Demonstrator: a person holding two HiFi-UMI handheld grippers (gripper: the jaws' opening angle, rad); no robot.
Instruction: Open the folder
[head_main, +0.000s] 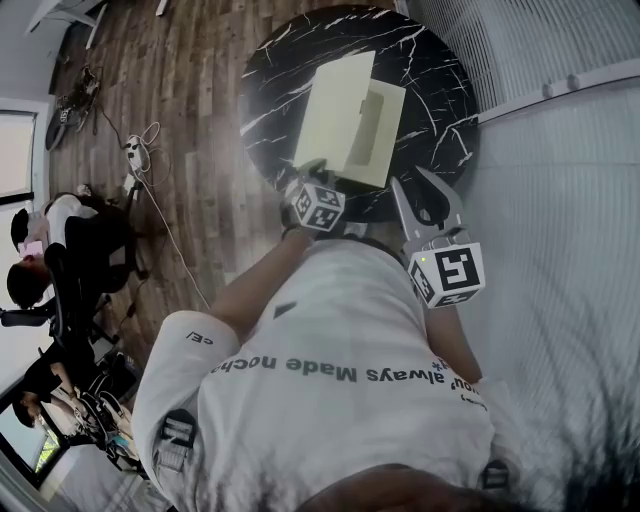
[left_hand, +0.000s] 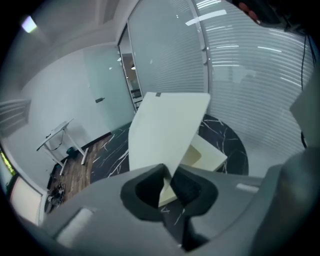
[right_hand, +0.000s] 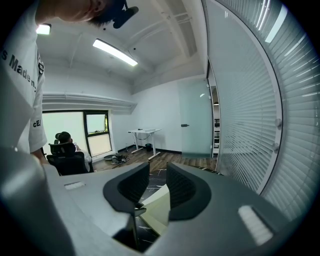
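The pale yellow card folder (head_main: 350, 120) lay on the round black marble bench (head_main: 440, 90), its cover (left_hand: 167, 130) raised, corner between the left gripper's (left_hand: 168, 175) barely parted jaws. The right gripper (head_main: 425, 195) hung half-open, empty, beside it.

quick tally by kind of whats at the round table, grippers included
folder: 1
table: 1
grippers: 2 (left gripper, right gripper)
total: 4
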